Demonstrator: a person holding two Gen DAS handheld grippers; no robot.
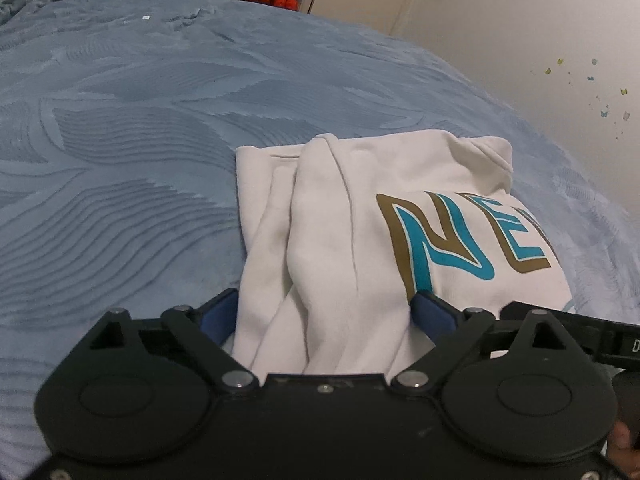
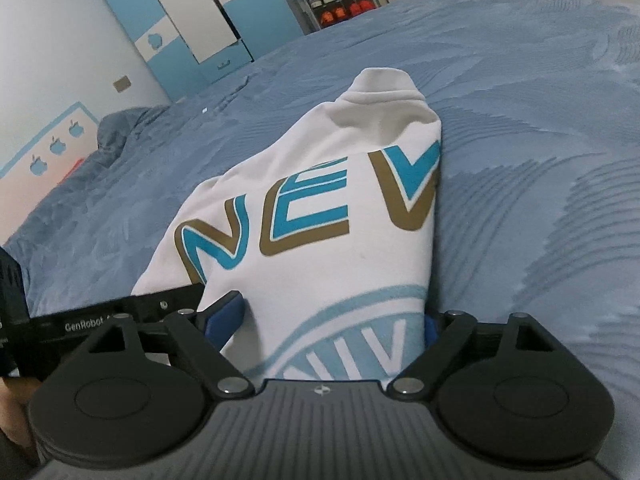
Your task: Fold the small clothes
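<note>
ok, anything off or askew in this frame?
Nothing damaged or spilled. The white sweatshirt is only part folded: sleeves bunch in uneven ridges on its left side. Fabric sits between the fingers of both the left gripper and the right gripper.

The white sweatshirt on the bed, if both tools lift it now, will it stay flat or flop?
Probably flop: the white sweatshirt already bunches in soft folds between the left tool. It looks thick, so likely weighty. The far collar end would probably sag from the right tool.
</note>
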